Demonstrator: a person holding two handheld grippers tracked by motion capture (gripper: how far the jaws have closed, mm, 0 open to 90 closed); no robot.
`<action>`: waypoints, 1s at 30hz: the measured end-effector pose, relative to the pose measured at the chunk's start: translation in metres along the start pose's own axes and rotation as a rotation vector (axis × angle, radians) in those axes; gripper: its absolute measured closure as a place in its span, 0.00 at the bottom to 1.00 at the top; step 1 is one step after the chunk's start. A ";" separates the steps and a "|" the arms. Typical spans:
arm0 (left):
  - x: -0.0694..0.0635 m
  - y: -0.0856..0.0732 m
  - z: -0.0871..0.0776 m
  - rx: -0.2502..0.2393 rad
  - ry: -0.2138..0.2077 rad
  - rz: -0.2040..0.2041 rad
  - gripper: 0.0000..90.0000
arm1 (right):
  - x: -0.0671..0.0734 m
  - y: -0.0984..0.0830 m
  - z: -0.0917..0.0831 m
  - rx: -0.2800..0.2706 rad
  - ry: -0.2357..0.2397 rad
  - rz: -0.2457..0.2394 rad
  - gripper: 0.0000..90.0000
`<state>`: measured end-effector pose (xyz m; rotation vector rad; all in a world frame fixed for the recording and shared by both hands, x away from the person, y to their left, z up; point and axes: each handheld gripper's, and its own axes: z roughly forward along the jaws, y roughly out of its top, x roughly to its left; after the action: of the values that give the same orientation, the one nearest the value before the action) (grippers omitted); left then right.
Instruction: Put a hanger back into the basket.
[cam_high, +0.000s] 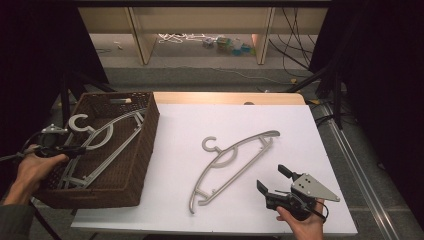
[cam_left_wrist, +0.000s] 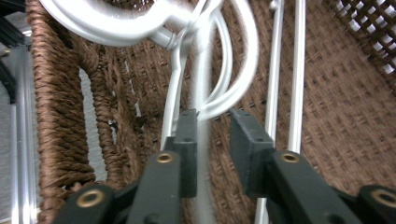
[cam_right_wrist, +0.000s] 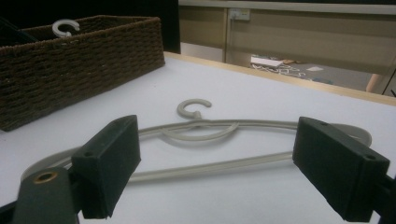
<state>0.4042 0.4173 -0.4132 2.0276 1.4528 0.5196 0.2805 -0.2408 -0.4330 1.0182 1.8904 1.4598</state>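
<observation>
A grey plastic hanger lies flat on the white table, hook toward the basket. My right gripper rests just right of its lower end, open wide and holding nothing; in the right gripper view the hanger lies ahead between the spread jaws. Another grey hanger lies in the brown wicker basket. My left gripper reaches over the basket's left rim. Its jaws stand slightly apart, with the hanger's arm between them, loose against the left pad.
The basket stands on the table's left edge, with a hanger hook poking above its rim. More grey bars lie on the woven basket floor. Beyond the table's far edge are wooden furniture legs and floor cables.
</observation>
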 end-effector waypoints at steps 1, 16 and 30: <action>0.000 0.000 -0.003 -0.003 0.006 0.006 0.75 | 0.000 0.000 0.000 0.000 -0.001 0.000 0.18; -0.068 0.028 -0.043 -0.331 -0.030 -0.069 0.38 | -0.001 0.000 -0.001 0.002 0.001 0.007 0.18; -0.143 0.035 -0.063 -0.488 -0.209 -0.041 0.31 | 0.000 0.001 -0.001 -0.004 0.015 0.013 0.18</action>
<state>0.3433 0.2887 -0.3397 1.6086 1.1098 0.5619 0.2802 -0.2416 -0.4322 1.0224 1.8940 1.4827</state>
